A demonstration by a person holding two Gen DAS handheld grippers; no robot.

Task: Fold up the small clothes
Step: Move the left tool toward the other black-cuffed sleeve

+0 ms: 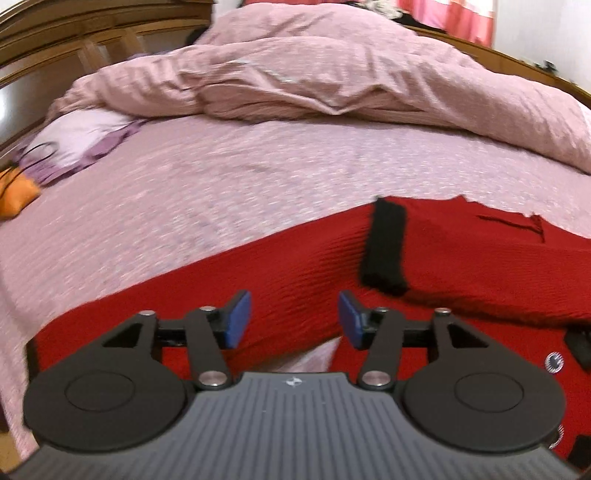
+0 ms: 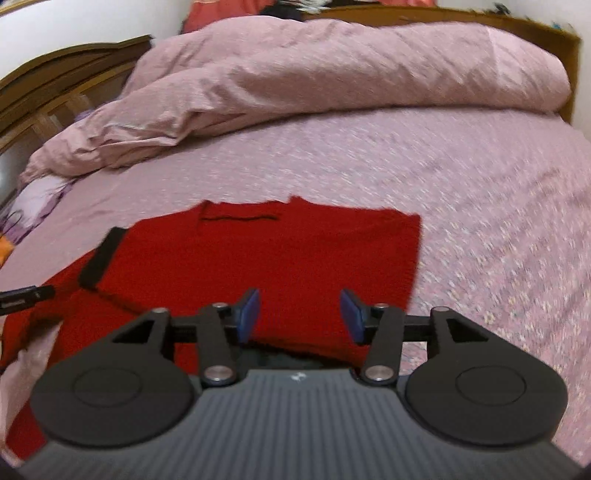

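A red knit sweater (image 1: 303, 266) lies flat on the pink bedsheet (image 1: 221, 184). One sleeve is folded across its body, ending in a black cuff (image 1: 384, 247). My left gripper (image 1: 294, 319) is open and empty, just above the sweater's left lower part. In the right wrist view the sweater (image 2: 280, 254) shows its neckline at the far side and the black cuff (image 2: 99, 258) at the left. My right gripper (image 2: 300, 315) is open and empty over the sweater's near hem.
A bunched pink duvet (image 1: 314, 74) fills the far half of the bed and shows in the right wrist view too (image 2: 314, 74). A wooden headboard (image 1: 74, 33) stands at the left. An orange item (image 1: 18, 195) and a lilac pillow (image 1: 77, 144) lie at the left edge.
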